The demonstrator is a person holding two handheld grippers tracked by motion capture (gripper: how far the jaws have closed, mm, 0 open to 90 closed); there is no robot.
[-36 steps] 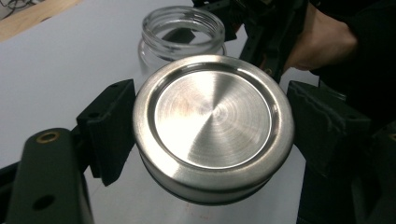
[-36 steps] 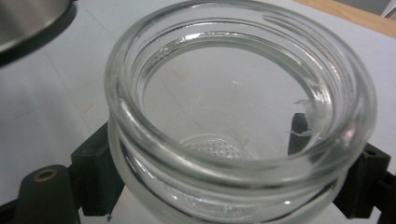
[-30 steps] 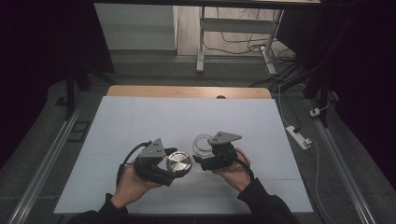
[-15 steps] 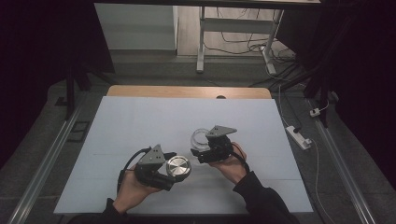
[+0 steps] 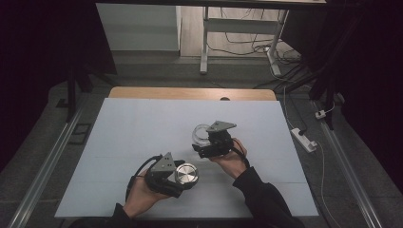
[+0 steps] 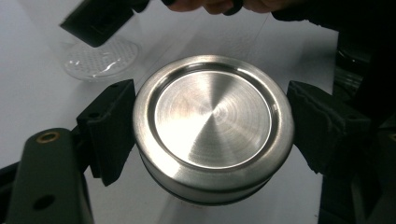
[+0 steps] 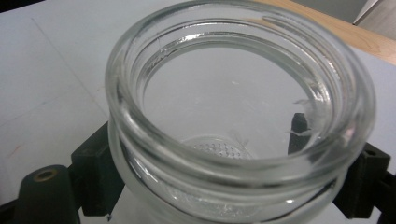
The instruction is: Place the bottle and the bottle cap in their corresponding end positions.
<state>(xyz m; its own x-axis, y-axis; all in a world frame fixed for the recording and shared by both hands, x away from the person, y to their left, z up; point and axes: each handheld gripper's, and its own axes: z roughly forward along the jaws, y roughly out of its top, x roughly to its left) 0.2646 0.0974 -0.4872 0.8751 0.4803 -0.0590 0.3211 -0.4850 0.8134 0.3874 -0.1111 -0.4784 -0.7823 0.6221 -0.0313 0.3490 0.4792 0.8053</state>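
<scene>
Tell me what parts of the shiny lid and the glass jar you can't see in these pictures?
- Metal lid: its underside, turned away in the left gripper view.
- Glass jar: its bottom, cut off by the right gripper view's lower edge.
- Jar in the high view: partly behind the right gripper, too small for detail.

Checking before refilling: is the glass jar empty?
Empty: through the glass jar mouth, its dimpled bottom shows bare; the metal lid is off.

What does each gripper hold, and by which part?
The left gripper clamps the round metal lid by its side rim. The right gripper clamps the open glass jar by its body, below the neck.
</scene>
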